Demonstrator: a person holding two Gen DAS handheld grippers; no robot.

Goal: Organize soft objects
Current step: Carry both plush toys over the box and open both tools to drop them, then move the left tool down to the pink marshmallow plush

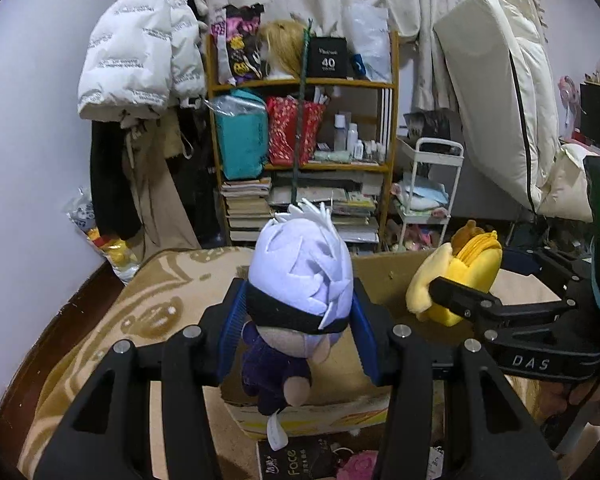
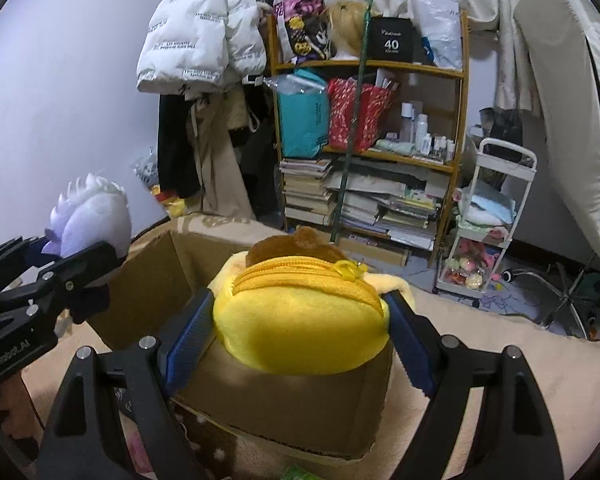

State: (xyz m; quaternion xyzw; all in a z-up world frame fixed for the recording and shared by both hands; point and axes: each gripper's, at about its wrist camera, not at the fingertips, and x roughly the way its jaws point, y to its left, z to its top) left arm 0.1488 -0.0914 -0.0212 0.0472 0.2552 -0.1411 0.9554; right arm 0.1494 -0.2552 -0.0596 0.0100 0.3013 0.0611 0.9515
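Hand-held gripper [image 1: 456, 304] marked "DAS"; black box [image 1: 327, 58] reads "40".

Left claw [image 1: 300, 336] and right claw [image 2: 300, 328] side by side, each clamped.

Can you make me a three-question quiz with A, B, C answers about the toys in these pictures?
1. Where is the yellow zip plush?
A. on the bookshelf
B. over the open cardboard box
C. in the white cart

2. What colour is the doll's spiky hair?
A. white
B. red
C. green

3. What is the left hand-held gripper doing?
A. hanging empty
B. holding a book
C. holding the white-haired plush doll by the head

Answers: 1 B, the box shows beneath it. 2 A, the spikes are pale white. 3 C, blue pads press both sides of its head.
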